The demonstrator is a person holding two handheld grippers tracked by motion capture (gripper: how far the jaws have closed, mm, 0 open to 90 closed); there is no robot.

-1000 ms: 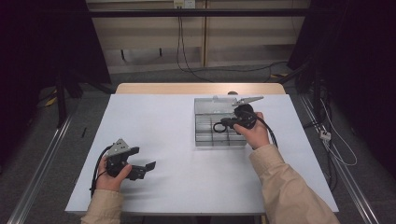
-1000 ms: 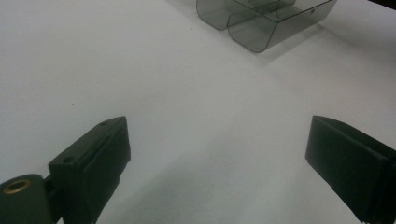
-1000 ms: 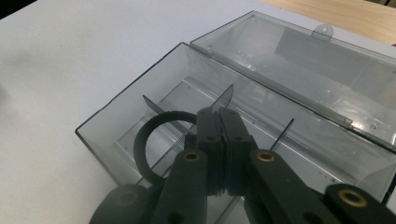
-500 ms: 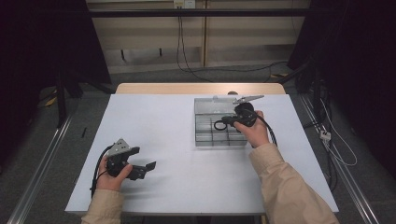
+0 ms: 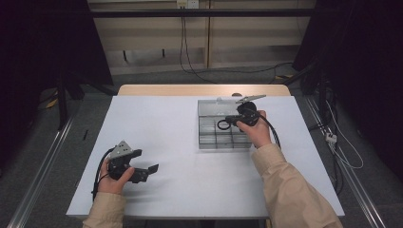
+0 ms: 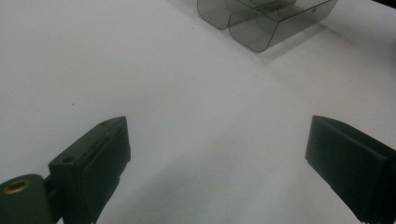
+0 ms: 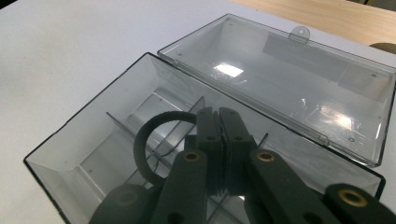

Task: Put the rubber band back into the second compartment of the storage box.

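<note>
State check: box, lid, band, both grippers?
clear compartment box: open, upright on the table
lid: swung fully back
black band: pinched in the right gripper, over the box
right gripper: shut on the band
left gripper: open, nothing between the jaws

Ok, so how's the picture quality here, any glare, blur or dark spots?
Right gripper view: a bright ceiling-light glare sits on the open lid of the clear compartment box; the near jaws look soft. Left gripper view: the jaws are slightly blurred and cast a faint shadow on the white table. High view: the surroundings are very dark.
</note>
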